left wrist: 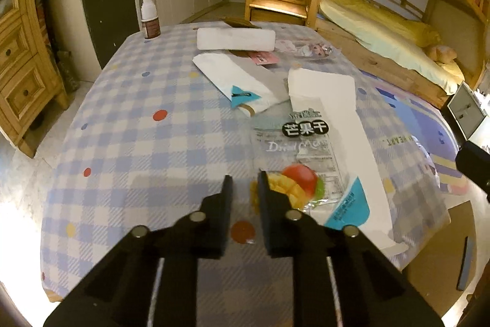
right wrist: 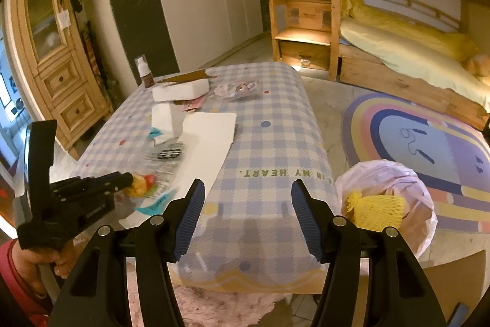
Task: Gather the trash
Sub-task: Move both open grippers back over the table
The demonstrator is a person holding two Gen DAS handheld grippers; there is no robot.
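Trash lies scattered over our checked tablecloth [left wrist: 128, 124]. Nearest our left gripper [left wrist: 243, 184] is a clear mango wrapper [left wrist: 301, 161], flat on the cloth, its printed fruit end toward us. Our left fingers [left wrist: 226, 198] stand a narrow gap apart, and that gap holds only bare cloth and the wrapper's near left corner; the right-hand finger overlaps the wrapper's left edge, while the rest of the wrapper spreads off to the right of the fingers. Whether the finger touches the film or only hovers above it, we cannot tell. From the right wrist, the left gripper's tips sit at the yellow fruit end of the wrapper.

Under and beside the wrapper runs a long white paper [left wrist: 346, 124], with a teal patch at its near end. Farther off lie a white sleeve [left wrist: 235, 81] with a teal triangle, a pink card [left wrist: 265, 58], a white foam block [left wrist: 235, 39] and a clear packet [left wrist: 309, 48]. A brown bottle [left wrist: 150, 17] stands at the far left corner.

Our right gripper [right wrist: 248, 198] is spread wide and holds nothing, poised over the near end of the table. Just right of it, off the table edge, a pale bag [right wrist: 395, 173] gapes with a yellow foam net [right wrist: 375, 209] inside. A rainbow rug [right wrist: 428, 131] lies on the floor beyond.
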